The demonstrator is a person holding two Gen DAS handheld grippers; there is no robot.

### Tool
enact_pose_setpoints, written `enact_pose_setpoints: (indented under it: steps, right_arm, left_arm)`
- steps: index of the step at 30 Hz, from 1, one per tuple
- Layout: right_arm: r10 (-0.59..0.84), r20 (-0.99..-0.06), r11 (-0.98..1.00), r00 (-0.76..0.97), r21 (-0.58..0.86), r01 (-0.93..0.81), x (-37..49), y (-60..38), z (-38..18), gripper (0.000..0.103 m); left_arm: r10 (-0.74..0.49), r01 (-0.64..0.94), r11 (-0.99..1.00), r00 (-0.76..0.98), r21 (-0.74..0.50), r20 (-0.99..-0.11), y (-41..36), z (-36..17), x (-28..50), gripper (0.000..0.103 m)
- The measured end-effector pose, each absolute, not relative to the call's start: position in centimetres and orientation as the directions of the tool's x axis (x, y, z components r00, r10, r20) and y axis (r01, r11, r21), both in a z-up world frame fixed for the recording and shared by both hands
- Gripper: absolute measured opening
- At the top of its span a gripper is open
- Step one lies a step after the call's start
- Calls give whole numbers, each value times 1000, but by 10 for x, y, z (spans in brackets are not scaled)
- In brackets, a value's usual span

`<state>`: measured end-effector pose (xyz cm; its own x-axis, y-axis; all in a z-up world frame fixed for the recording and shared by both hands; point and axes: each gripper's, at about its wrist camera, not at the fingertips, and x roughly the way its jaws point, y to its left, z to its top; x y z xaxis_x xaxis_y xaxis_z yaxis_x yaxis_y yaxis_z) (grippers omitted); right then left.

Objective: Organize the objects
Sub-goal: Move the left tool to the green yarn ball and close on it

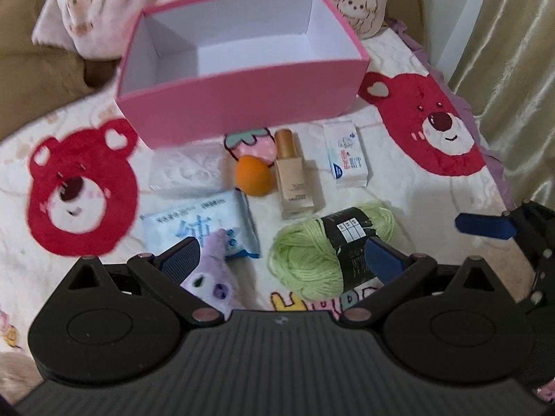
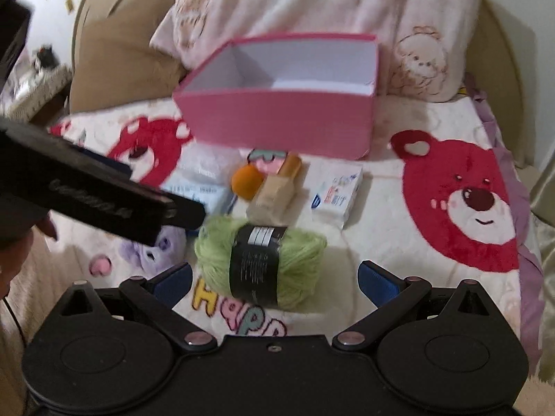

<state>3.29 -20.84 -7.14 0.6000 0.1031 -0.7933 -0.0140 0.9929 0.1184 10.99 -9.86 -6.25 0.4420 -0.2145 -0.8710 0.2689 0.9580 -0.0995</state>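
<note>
An empty pink box (image 1: 242,104) with a white inside stands on the bed. In front of it lie a clear packet (image 1: 185,170), an orange sponge (image 1: 253,175), a beige bottle (image 1: 293,173), a white tissue pack (image 1: 347,154), a blue wipes pack (image 1: 201,225), green yarn (image 1: 312,260) and a purple plush toy (image 1: 208,274). My left gripper (image 1: 281,260) is open, low over the plush, which lies against its left finger. My right gripper (image 2: 275,282) is open, with the yarn (image 2: 260,263) just ahead between its fingers. Neither holds anything.
A cream blanket (image 1: 399,201) with red bear faces covers the bed. Pillows (image 2: 312,3) lean behind the box (image 2: 281,118). A curtain (image 1: 513,52) hangs on the right. The left gripper's black casing (image 2: 86,187) crosses the left of the right wrist view.
</note>
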Motion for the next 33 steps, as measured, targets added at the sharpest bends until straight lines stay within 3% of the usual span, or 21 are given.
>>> enact_pose_setpoints:
  steps: [11,12,15,17,19,24,26,33]
  right_arm:
    - [156,-814,982,559,189,1,59,-199,-116,103]
    - [164,-817,979,554,203,10,61,-200,-121,102]
    - [134,-829,983,543,178,30,65,-199,-130,100]
    - [136,-827,983,545,181,31,65,-199,-130,92]
    - [120,-830,985,545,169,41,65,-199,-132,87]
    - [97,-850,986,518,154,68,70,-200,-138,86]
    - [85,-860,983,503,154,97,72,-204,-140,96]
    - [102,-843,976,528,189,113,79,-208,-137,96]
  left_arm:
    - [-378,244,922,410,-300,-830,-83,-112,116,98]
    - [-421,330,893,376,-306,-826,-84,-115,116,97]
    - [-461,346,873,357,-343,-812,-87,-123,116,85]
    - [-494,330,859,326,-392,-806,-88,-130,118,66]
    - [-510,319,852,318,-416,-799,-88,-136,117,67]
    - [-486,363,860,365,-360,-794,-96,-135,109,66]
    - [-463,370,871,401,-322,-791,-99,-134,106,68]
    - [-435,355,891,492,-283,-754,-92,-131,108,74]
